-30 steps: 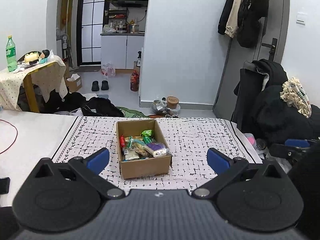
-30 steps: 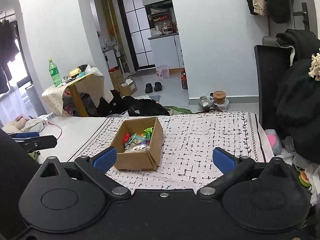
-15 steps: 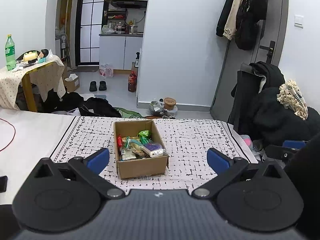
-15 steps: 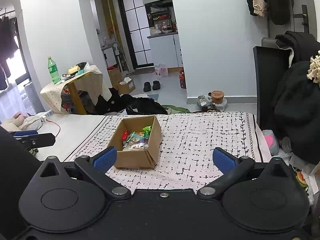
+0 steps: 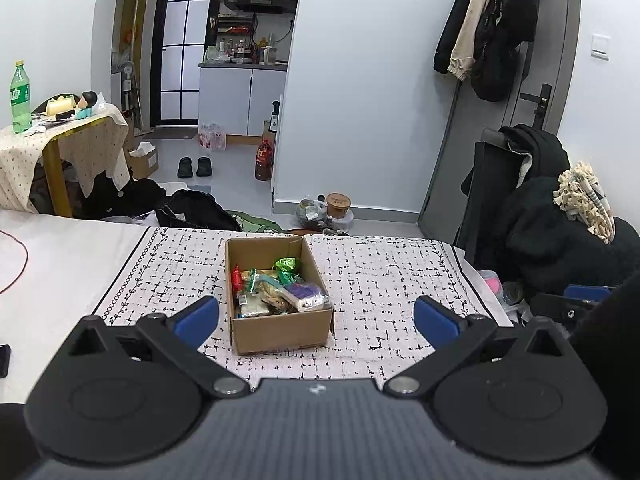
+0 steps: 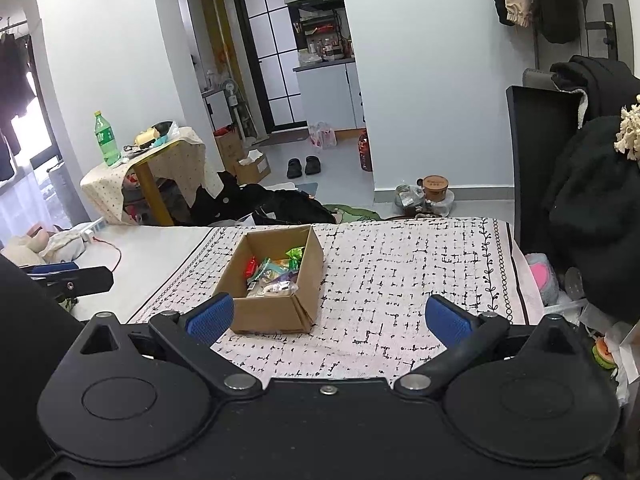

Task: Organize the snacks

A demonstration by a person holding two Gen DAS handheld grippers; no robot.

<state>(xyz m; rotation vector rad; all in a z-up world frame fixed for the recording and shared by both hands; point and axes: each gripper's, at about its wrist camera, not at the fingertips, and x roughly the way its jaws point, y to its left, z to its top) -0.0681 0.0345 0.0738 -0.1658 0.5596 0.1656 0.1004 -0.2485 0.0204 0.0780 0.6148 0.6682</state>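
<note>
At frame centre, a rectangular cardboard box (image 5: 276,328) holds crinkly foil snacks (image 5: 280,290) on patterned cloth (image 5: 384,280); both hand-held grippers (image 5: 316,316) (image 6: 324,316) spread, empty.

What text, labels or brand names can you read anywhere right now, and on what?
None can be read.
Green bottle label: white characters, too blurred.
Brown tub on the floor: print too small.
Snack packets in the cardboard box: wrappers show colours only, no legible print.

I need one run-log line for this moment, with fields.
left gripper: open, empty | right gripper: open, empty | brown cardboard box: on patterned cloth, holds wrapped snacks | contact: none
</note>
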